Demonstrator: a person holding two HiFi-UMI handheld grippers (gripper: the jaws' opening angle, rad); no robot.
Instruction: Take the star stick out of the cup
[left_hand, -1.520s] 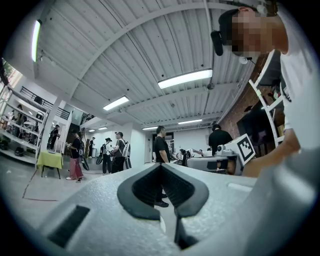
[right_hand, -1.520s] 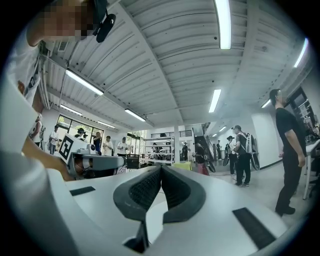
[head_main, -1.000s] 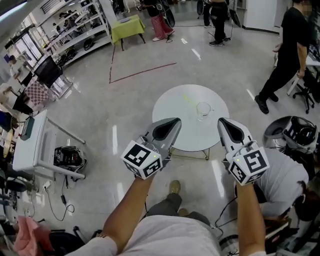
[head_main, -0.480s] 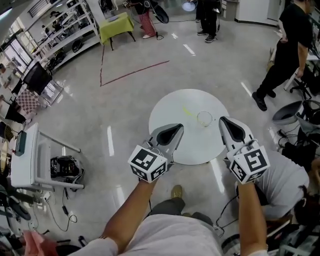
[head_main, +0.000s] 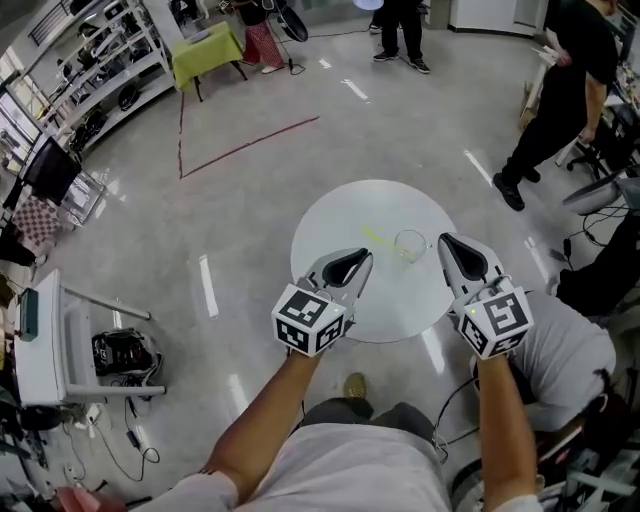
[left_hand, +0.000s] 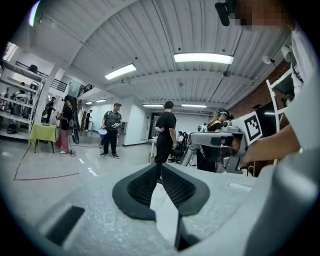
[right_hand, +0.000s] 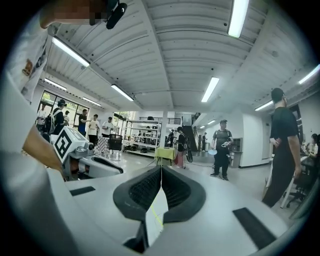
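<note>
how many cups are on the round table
1: a clear cup right of centre on the round table. The left gripper and right gripper cover its near side, so another could hide there.

Round white table (head_main: 330, 225), green-draped table (head_main: 205, 45), shelving (head_main: 100, 62), bystander in black (head_main: 562, 85)

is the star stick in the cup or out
In, it seems: the star stick slants out of the cup on the table; too small to be sure.
</note>
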